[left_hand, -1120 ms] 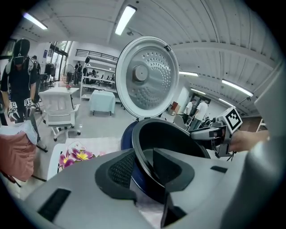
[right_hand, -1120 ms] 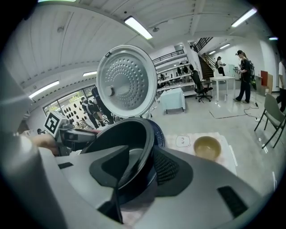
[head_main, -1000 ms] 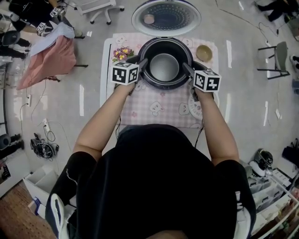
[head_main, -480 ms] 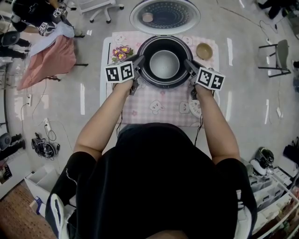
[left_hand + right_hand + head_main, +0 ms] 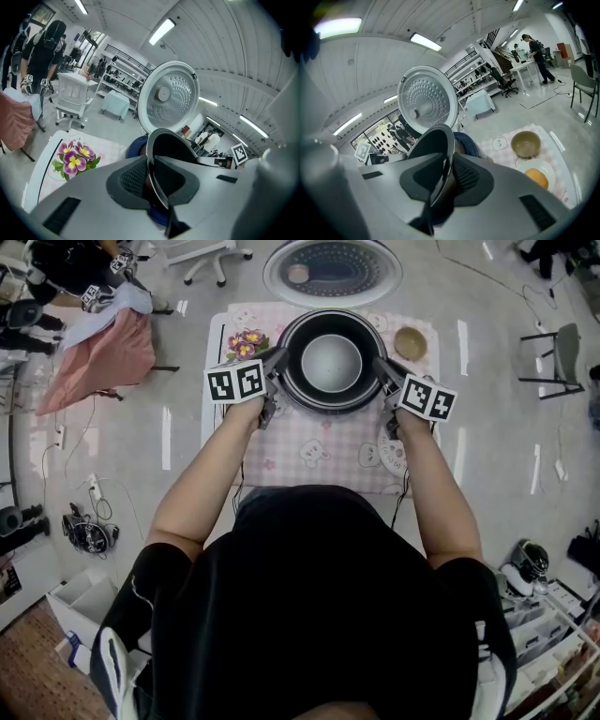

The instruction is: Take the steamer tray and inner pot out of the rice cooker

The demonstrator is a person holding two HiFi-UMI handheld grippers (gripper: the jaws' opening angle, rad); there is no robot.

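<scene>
With jaws that have just been closing, the left tongs (image 5: 277, 359) and right tongs (image 5: 380, 367) clench opposite sides of the inner pot's (image 5: 331, 362) rim. The pot is at the mouth of the open rice cooker (image 5: 137, 146) on the table (image 5: 319, 454).

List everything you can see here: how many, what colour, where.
rice cooker: one, dark blue, lid open, far middle of the table
inner pot: one, black, grey inside, in the cooker's mouth
tablecloth: one, pink checked, over the table
flowers: one bunch, purple and yellow, left of the cooker
bowl: one, olive-tan, right of the cooker
plate: one, white, nearer than the bowl, bearing an orange round item
chairs: two, white chair far left, grey chair right
left hand-held gripper: one, grey, jaws just closed further, clamped on the pot's left rim
right hand-held gripper: one, grey, likewise, on the right rim
</scene>
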